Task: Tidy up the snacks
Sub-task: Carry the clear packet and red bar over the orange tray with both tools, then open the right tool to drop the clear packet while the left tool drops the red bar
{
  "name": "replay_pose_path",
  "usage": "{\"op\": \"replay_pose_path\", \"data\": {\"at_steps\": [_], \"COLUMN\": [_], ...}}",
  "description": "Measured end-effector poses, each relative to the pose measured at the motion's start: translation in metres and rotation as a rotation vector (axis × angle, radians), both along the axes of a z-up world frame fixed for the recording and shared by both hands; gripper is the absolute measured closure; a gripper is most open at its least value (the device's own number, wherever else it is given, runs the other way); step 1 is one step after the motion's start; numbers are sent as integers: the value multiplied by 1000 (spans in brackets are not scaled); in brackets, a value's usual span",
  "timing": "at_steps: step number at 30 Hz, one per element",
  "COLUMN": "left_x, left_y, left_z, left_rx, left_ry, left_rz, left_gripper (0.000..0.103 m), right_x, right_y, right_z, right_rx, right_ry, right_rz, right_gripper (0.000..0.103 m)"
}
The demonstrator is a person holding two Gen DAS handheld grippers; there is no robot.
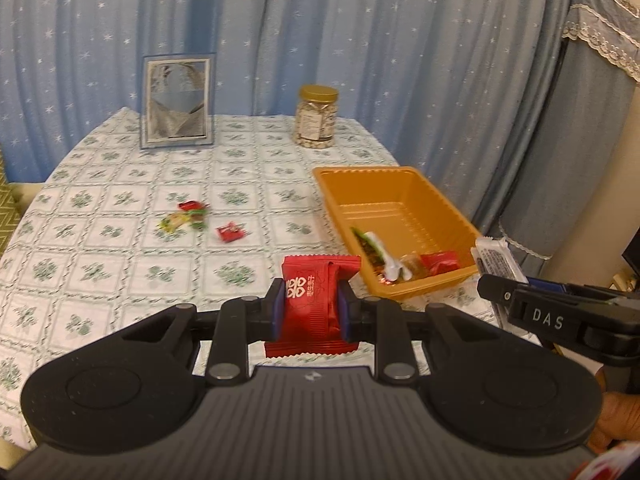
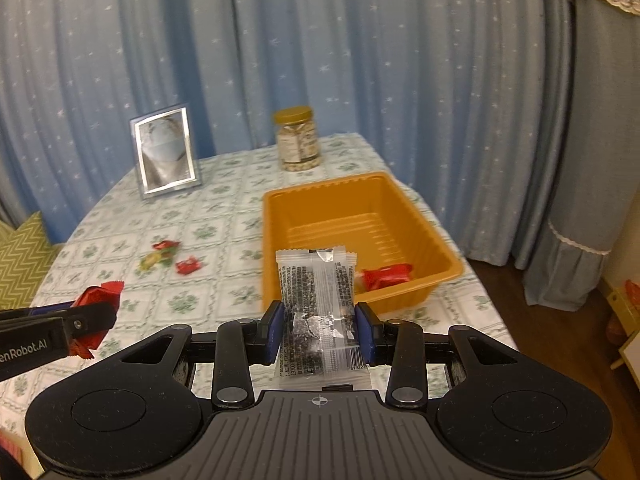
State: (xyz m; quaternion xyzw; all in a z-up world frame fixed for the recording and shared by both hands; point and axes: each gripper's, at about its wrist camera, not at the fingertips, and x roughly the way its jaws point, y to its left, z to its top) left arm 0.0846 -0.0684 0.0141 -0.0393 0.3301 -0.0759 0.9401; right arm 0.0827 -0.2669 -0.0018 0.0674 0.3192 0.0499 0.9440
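My left gripper is shut on a red snack packet, held above the tablecloth just left of the orange tray. My right gripper is shut on a clear packet of dark seeds, in front of the tray's near wall. The tray holds a green-and-white wrapper, a small amber sweet and a red packet. Loose sweets and a small red one lie on the table to the left. Each gripper shows at the edge of the other's view.
A framed picture and a gold-lidded jar of nuts stand at the table's far edge, before a blue starred curtain. A covered piece of furniture rises at the right. A green zigzag cushion lies left of the table.
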Motion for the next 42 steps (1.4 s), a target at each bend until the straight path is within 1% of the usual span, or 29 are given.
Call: {"op": "replay_pose_path", "data": {"at_steps": [13,21,25,30,37,42], "left_x": [31,55,74,103,141,161], "left_y": [-37,-51,-58,-68,-83,-90], "left_z": [11,6,-1,-13,-39,-53], "left_rx": [-5,-3,-2,-8,-2,-3], "left_ry": [-24,-14,2,24,65,82], "left_rz": [-63,-88,-101,-122,-145,-167], "left_gripper": [79,79,79,79,79,79], "right_x": [11,32,50,79,116,135], "right_y": [-29,-44,-52,-62,-65,-66], "right_z": [3,0,-4,-9,-20,-31], "right_rx": [-5,-5,3,42,40,28], "right_ry": [-4,4,13,27,43,56], "right_rz": [-59,-70,-72,-72,-62,-65], "right_gripper": [65,65,65,65,65,65]}}
